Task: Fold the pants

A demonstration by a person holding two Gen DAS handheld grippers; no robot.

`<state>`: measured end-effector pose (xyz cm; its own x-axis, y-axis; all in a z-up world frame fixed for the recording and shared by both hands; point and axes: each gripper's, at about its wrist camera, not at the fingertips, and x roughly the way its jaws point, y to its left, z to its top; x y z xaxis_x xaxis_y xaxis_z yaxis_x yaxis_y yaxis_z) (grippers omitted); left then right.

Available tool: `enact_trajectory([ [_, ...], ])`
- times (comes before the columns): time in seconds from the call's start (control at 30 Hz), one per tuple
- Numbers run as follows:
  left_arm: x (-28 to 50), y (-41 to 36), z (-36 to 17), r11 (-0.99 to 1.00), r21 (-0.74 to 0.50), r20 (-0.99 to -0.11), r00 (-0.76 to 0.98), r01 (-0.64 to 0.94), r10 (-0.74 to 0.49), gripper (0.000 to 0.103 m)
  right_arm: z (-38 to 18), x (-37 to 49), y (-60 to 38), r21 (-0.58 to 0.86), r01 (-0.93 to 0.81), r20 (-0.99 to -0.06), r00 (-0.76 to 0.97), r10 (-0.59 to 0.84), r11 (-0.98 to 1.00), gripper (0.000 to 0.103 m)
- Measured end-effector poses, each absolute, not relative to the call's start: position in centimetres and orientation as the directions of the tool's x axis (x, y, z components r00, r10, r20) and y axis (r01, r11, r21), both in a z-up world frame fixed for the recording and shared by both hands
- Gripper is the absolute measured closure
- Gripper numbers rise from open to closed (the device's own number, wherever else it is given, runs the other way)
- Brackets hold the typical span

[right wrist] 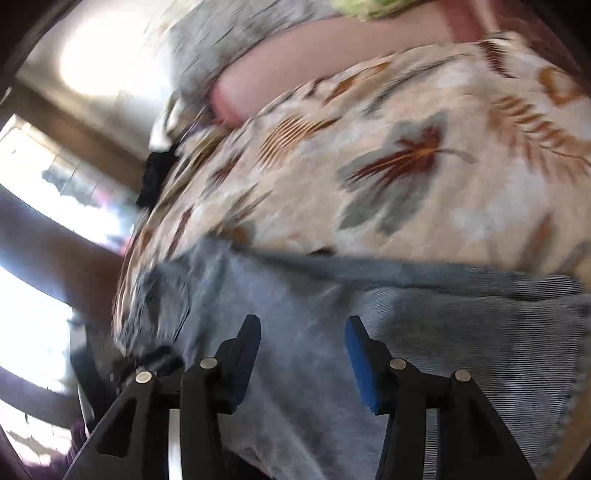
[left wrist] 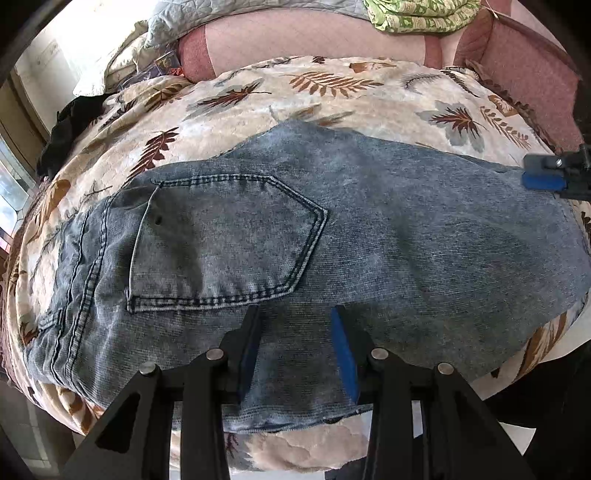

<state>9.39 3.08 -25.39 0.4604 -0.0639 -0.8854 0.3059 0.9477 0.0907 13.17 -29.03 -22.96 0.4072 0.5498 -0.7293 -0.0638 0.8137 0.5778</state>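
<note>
The jeans (left wrist: 295, 266) lie folded flat on a bed covered by a cream blanket with a leaf print (left wrist: 332, 96); the back pocket (left wrist: 225, 240) faces up toward the left of the left wrist view, and the waistband end lies at the far left, near the blanket's edge. The left tool (left wrist: 295, 314) hangs over the near edge of the denim with its jaws apart; nothing is pinched between the blue pads (left wrist: 345, 354), and only flat cloth shows in the gap. At the right edge of that view the right tool (left wrist: 546, 177) shows over the far right end of the jeans; its blue pad faces the denim, but whether it touches cannot be told there. The right wrist view is blurred; there the right tool's jaws stand apart above the jeans, with no cloth caught between them. Behind the blanket lie a pink mattress edge (left wrist: 314, 44), a grey quilt (left wrist: 221, 14) and a green patterned cloth (left wrist: 421, 14); a black garment (left wrist: 70, 129) sits at the blanket's left side.
</note>
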Motion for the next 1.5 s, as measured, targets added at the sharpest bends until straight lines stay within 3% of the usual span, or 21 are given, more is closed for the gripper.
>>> enact_trajectory([
  [0.1,9.6,2.9,-25.5,0.947,0.108,-0.881,0.470,0.304,-0.050,0.064,-25.4,15.1,-27.3,0.500,-0.023,-0.812,0.334,0.478,0.866,0.066],
  [0.13,9.7,2.8,-25.6,0.946,0.115,-0.880,0.472,0.302,-0.043,0.064,-26.5,16.0,-27.2,0.427,0.015,-0.859,0.318,0.401,0.904,0.093],
  [0.17,9.7,2.7,-25.7,0.946,0.123,-0.880,0.474,0.301,-0.037,0.064,-26.8,16.5,-27.4,0.391,0.034,-0.876,0.321,0.361,0.920,0.103],
  [0.3,9.8,1.8,-26.1,0.928,0.195,-0.861,0.508,0.316,0.008,0.061,-26.5,17.8,-28.7,0.300,0.073,-0.879,0.408,0.246,0.951,0.103],
  [0.4,9.7,2.3,-25.4,0.941,0.164,-0.871,0.491,0.298,-0.004,0.061,-25.3,17.2,-30.0,0.337,0.101,-0.846,0.469,0.254,0.936,0.103],
  [0.53,8.4,3.8,-23.2,0.952,0.136,-0.847,0.531,0.273,-0.031,0.061,-21.0,12.4,-34.5,0.462,0.135,-0.738,0.607,0.295,0.877,0.095],
  [0.7,7.5,3.6,-21.8,0.950,0.127,-0.815,0.576,0.285,-0.064,0.042,-20.7,5.8,-37.5,0.560,0.155,-0.698,0.617,0.364,0.814,0.080],
  [0.83,8.7,3.5,-23.8,0.951,0.172,-0.846,0.534,0.258,0.009,0.042,-22.3,2.3,-36.4,0.553,0.151,-0.731,0.560,0.390,0.819,0.080],
  [0.9,9.3,4.2,-25.3,0.943,0.254,-0.850,0.514,0.217,0.110,0.042,-24.3,1.8,-35.8,0.497,0.179,-0.792,0.493,0.359,0.849,0.080],
  [0.97,9.3,5.6,-25.2,0.956,0.202,-0.860,0.505,0.214,0.069,0.041,-25.9,1.6,-36.1,0.405,0.225,-0.850,0.449,0.275,0.886,0.093],
  [1.03,9.1,6.9,-24.3,0.959,0.205,-0.856,0.510,0.196,0.078,0.041,-25.6,1.2,-37.2,0.444,0.252,-0.834,0.467,0.294,0.860,0.090],
  [1.1,8.8,8.9,-22.8,0.969,0.187,-0.838,0.541,0.163,0.071,0.041,-24.2,0.6,-37.4,0.386,0.273,-0.831,0.518,0.204,0.881,0.087],
  [1.2,9.2,12.8,-21.2,0.978,0.201,-0.820,0.555,0.058,0.136,0.041,-23.1,0.8,-36.2,0.522,0.168,-0.748,0.562,0.353,0.837,0.087],
  [1.33,10.1,18.7,-21.4,0.978,0.184,-0.833,0.512,-0.102,0.210,0.041,-22.7,2.1,-30.8,0.558,0.002,-0.708,0.522,0.475,0.830,0.087],
  [1.5,10.6,20.3,-23.9,0.972,0.179,-0.850,0.473,-0.156,0.232,0.037,-24.8,4.1,-25.0,0.519,-0.063,-0.769,0.401,0.498,0.852,0.087],
])
